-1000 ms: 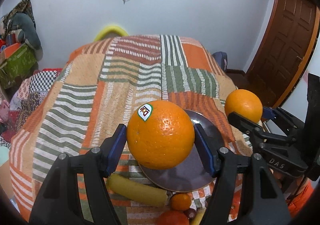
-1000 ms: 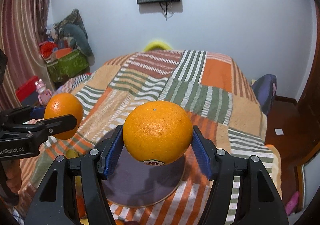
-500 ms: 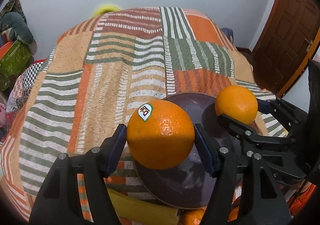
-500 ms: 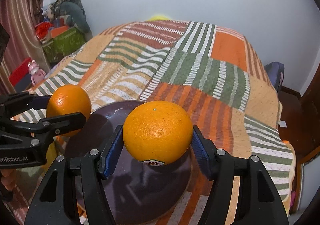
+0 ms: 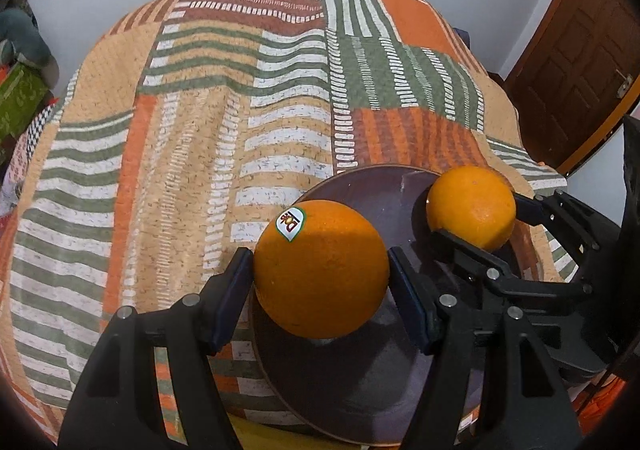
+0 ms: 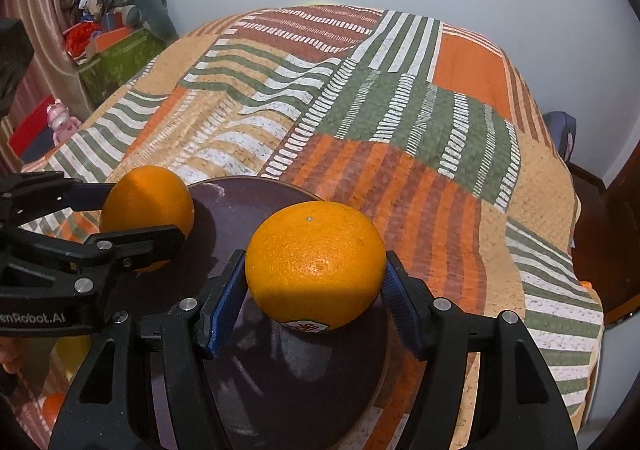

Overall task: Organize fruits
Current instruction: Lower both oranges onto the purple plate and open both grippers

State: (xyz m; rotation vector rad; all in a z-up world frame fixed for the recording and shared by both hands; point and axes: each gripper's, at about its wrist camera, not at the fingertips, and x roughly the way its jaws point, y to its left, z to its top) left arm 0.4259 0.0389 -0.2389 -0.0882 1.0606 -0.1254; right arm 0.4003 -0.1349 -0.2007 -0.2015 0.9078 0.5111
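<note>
My left gripper [image 5: 321,270] is shut on an orange with a sticker [image 5: 320,270] and holds it over the near left part of a dark purple plate [image 5: 372,190]. My right gripper [image 6: 314,270] is shut on a second orange [image 6: 314,266] over the same plate [image 6: 248,194]. Each gripper shows in the other's view: the right gripper [image 5: 476,210] with its orange [image 5: 472,206] at the plate's right side, the left gripper [image 6: 148,210] with its orange [image 6: 148,206] at the plate's left rim. Both oranges hang just above the plate.
The plate lies on a bed with a striped patchwork quilt [image 5: 240,110]. A yellow fruit [image 6: 72,354] and a small orange fruit [image 6: 54,406] lie at the near left of the plate. A brown door [image 5: 580,50] stands right; boxes and clutter [image 6: 116,50] stand left.
Both grippers have moved forward and down with their oranges, from above the plate's near edge to low over the plate. The loose fruit has slipped out of the left view.
</note>
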